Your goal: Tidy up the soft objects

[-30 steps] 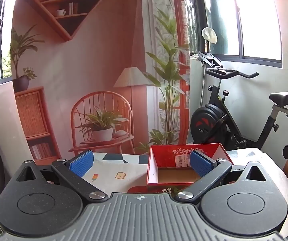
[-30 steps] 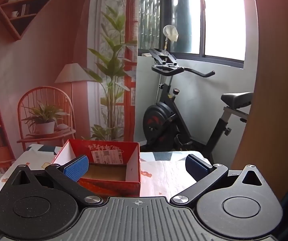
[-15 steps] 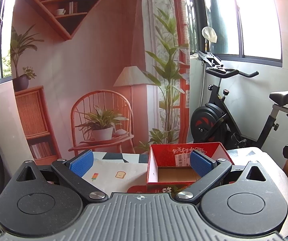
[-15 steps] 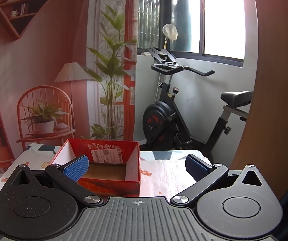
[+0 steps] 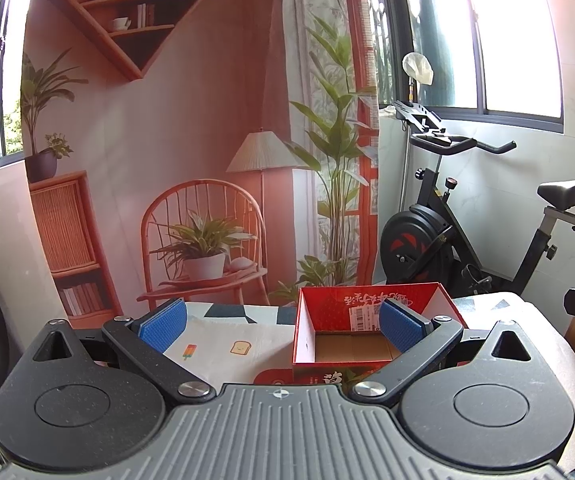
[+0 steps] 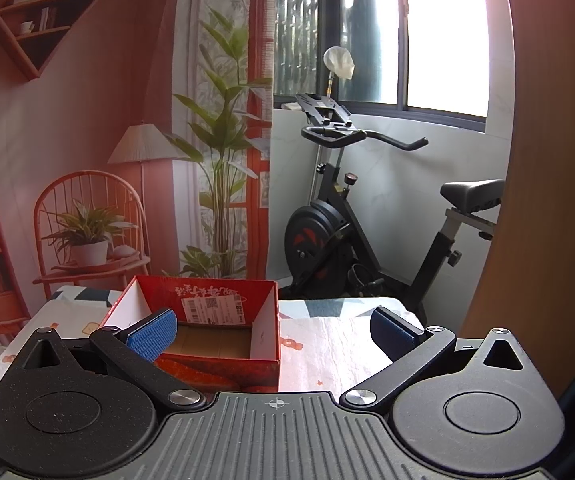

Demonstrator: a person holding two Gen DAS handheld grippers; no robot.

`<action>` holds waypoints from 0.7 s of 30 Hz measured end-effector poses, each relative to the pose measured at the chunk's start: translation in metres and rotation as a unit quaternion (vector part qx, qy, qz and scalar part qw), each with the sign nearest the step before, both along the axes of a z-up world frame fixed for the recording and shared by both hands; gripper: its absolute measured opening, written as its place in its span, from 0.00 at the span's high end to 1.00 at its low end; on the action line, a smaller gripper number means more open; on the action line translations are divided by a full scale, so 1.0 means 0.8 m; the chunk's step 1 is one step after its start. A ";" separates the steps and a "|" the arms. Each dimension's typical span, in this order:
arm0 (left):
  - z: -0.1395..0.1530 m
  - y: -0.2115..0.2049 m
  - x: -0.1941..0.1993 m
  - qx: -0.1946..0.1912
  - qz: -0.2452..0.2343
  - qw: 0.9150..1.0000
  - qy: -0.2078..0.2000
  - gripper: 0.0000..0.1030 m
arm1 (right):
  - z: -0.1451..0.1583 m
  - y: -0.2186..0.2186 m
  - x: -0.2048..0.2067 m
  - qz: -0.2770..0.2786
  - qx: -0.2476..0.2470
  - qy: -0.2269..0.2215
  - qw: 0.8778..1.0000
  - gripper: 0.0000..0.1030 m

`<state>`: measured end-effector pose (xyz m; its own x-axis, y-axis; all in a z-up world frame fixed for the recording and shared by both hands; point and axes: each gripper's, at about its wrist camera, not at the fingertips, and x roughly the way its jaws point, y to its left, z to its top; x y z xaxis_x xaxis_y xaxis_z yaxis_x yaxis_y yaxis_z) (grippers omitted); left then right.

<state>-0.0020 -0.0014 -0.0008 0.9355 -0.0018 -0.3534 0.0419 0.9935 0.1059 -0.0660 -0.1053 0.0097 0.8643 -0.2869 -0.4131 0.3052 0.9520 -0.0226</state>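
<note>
Both jaws released; left gripper (image 5: 281, 326) and right gripper (image 6: 273, 330) face the empty red box (image 6: 211, 332); likely light, stiff card, best held by a wall; no soft objects visible.

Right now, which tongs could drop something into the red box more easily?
Probably the left tongs: the red box sits almost straight ahead, partly between its open pads. For the right tongs the box lies off toward the left pad. Both hold nothing, and no soft objects show.

One red box (image 5: 371, 332), one exercise bike (image 5: 467, 232)
</note>
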 end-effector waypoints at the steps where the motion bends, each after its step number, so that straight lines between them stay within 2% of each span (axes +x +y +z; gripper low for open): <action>1: 0.000 0.000 0.000 0.000 0.000 1.000 0.000 0.00 | 0.000 0.000 0.000 0.000 0.000 0.000 1.000 0.00; 21: -0.002 0.002 0.003 0.001 -0.002 1.000 0.007 0.00 | -0.007 -0.002 0.002 -0.001 0.002 0.006 1.000 0.00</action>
